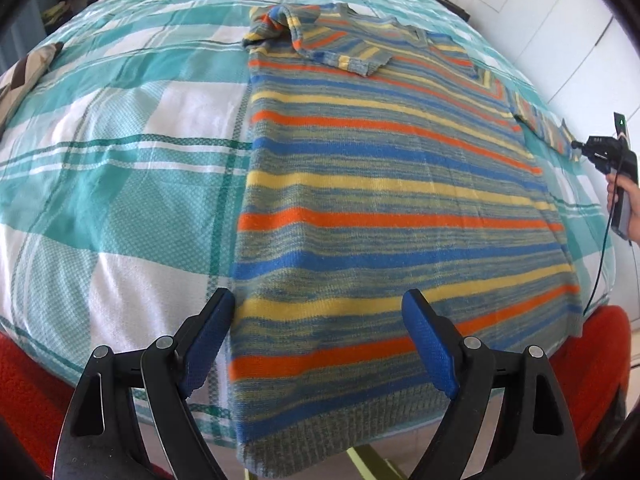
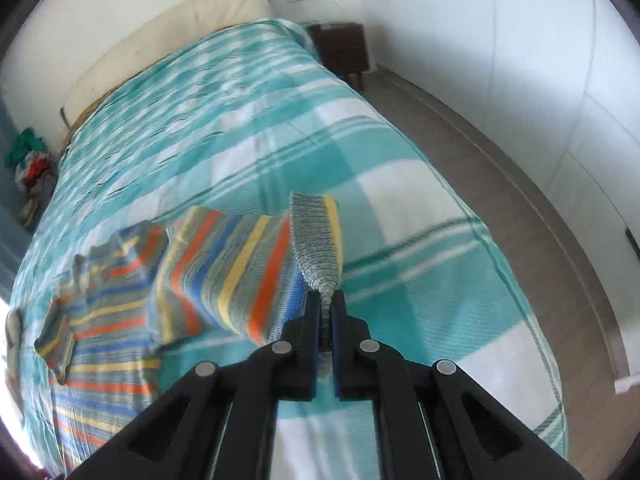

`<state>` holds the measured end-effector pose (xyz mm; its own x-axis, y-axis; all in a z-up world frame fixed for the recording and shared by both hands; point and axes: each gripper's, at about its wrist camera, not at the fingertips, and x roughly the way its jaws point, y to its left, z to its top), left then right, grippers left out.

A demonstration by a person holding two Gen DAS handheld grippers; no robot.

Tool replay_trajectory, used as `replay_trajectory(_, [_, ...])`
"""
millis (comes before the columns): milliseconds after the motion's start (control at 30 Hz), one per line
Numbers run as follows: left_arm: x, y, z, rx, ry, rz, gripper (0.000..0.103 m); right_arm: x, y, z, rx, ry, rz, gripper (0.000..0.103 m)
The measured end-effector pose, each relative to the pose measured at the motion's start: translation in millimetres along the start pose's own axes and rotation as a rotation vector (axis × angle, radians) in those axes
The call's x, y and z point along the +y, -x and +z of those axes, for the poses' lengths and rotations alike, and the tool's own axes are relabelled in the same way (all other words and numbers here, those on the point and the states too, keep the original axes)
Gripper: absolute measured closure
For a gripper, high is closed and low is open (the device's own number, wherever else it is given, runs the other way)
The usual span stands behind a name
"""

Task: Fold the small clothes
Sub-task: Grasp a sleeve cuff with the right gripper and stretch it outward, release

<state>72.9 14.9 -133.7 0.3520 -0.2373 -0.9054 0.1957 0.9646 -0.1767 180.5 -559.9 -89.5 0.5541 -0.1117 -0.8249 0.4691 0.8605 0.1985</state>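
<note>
Striped knit in orange, yellow, blue and grey-green makes up the sweater, which is lying flat across the teal-and-white checked bedspread with its ribbed hem hanging a little over the near edge of the bed. No brand, label or readable writing is showing on the sweater or anywhere else in either view. In the left wrist view, 1 sleeve is lying folded over the chest near the collar, while the other sleeve is stretching out toward the right side, where the right gripper is holding its end in a hand. The left gripper is hovering over the hem end with its 2 blue-padded fingers spread wide and nothing between them. In the right wrist view, the right gripper is pinching the ribbed cuff of that sleeve between its 2 fingers, which are nearly together, and the sleeve is lifting off the bedspread while the rest of the sweater is lying flat to the left. A cream headboard cushion is standing at the far end of the bed, a dark wooden nightstand is sitting beside it against the white wall, and a heap of mixed clothes is lying off the bed's far left side. Red fabric is showing below the bed's near edge.
</note>
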Motion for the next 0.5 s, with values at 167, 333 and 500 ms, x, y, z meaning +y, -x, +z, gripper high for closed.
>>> replay_trajectory(167, [-14, 11, -3, -0.025, -0.058, 0.042, 0.016, -20, -3, -17, 0.002, -0.076, -0.062, 0.099])
replay_trajectory(333, [-10, 7, -8, -0.004, -0.046, 0.047, 0.016, -31, 2, -27, -0.006, -0.106, -0.150, 0.100])
replay_trajectory(500, [-10, 7, -10, 0.000, -0.061, 0.065, 0.016, -44, -13, -32, 0.032, -0.136, -0.153, 0.100])
